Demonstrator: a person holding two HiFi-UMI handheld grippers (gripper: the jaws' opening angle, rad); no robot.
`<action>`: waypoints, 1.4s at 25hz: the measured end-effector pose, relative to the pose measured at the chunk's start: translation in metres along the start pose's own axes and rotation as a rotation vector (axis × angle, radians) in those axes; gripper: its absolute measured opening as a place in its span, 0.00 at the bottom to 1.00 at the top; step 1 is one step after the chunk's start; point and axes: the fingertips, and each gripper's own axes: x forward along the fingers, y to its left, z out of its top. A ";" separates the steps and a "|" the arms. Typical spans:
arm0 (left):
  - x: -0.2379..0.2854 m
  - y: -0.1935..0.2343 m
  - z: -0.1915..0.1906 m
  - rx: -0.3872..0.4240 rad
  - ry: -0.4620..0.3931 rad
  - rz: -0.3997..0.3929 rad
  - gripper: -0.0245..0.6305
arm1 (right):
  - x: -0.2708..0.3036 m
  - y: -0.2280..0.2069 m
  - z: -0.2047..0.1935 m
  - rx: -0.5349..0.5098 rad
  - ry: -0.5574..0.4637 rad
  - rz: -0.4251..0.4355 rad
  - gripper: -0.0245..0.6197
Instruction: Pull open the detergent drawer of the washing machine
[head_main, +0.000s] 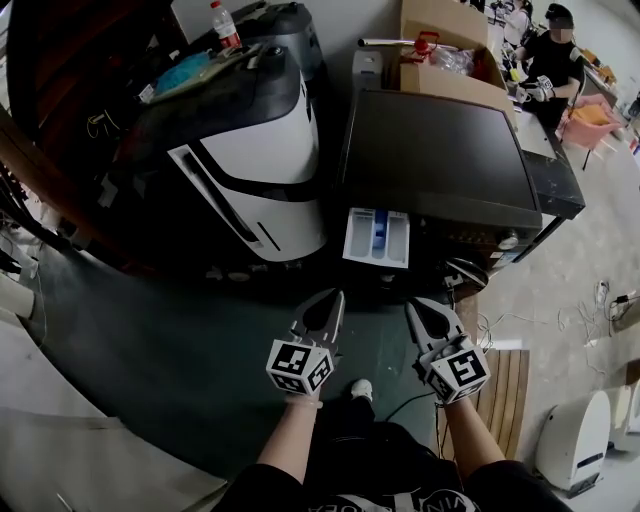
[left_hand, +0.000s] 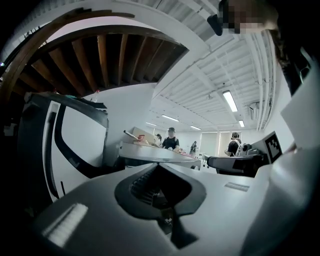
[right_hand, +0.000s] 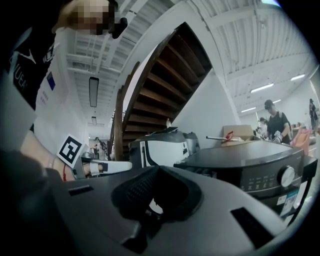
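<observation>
Detergent drawer (head_main: 376, 237) is sticking out, already pulled open, from the near left corner of the dark washing machine (head_main: 435, 150), showing a white tray with a blue compartment. I am holding my left gripper (head_main: 328, 300) and right gripper (head_main: 420, 308) side by side nearer to me, apart from the drawer. Both are keeping their jaws pressed together on nothing.

Two claws (head_main: 330, 300) (head_main: 418, 308), one washing machine (head_main: 430, 150), one detergent drawer (head_main: 376, 237), one bottle (head_main: 224, 24).
</observation>
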 end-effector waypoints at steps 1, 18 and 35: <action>-0.002 0.000 0.003 0.004 -0.001 0.004 0.05 | -0.001 0.001 0.000 -0.009 0.003 0.000 0.05; -0.039 -0.010 0.040 0.047 -0.042 0.057 0.05 | -0.017 0.014 0.039 -0.072 -0.038 0.009 0.05; -0.063 0.000 0.065 0.109 -0.067 0.109 0.05 | -0.025 0.022 0.058 -0.082 -0.056 -0.021 0.05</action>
